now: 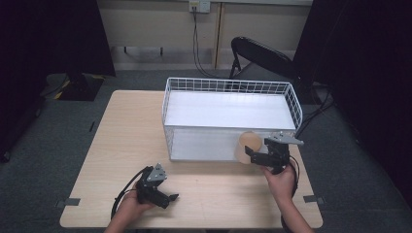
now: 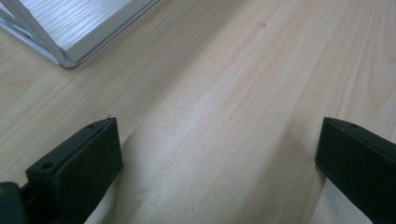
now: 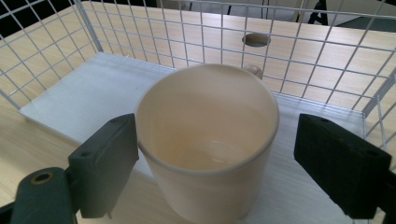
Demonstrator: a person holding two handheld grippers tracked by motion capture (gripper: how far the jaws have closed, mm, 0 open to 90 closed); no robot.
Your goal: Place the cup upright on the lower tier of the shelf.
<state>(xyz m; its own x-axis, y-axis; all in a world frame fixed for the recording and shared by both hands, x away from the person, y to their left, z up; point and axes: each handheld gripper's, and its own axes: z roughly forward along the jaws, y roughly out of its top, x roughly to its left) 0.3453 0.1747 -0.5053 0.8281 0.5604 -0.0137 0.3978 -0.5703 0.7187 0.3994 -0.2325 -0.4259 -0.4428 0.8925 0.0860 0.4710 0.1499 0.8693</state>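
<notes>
— Cup [image 3: 208, 140], then: how much of it could be made out?

— From above, little. In the high view the cup [image 1: 248, 145] was a small tan shape at the near right corner of the basket [image 1: 228, 86], its base hidden. Whether it stood on the basket's white floor or hung over it, I could not tell.

— And closer?

— In the right gripper view it was upright, cream, smooth, with a round open mouth and a pale bare inside. Its bottom was cut off by the lower edge. A small rounded nub behind the far rim may have been a handle, but it was mostly hidden.

— The right gripper [image 1: 256, 153]?

— Its jaws stood wide, one on each side of the cup. The left one looked to be against the wall, though I could not tell if it touched; the right one was clearly apart.

— And the basket?

— White wire, sitting on the table [image 1: 126, 141], with a white panel as its floor. The mesh [image 3: 299, 51] rose behind the cup.

— The left gripper [image 1: 165, 196]?

— Low over the near left of the table, well apart from the cup, jaws wide with bare wood between them. In the left gripper view a corner of the basket [image 2: 70, 32] was cut off at the top left.
</notes>
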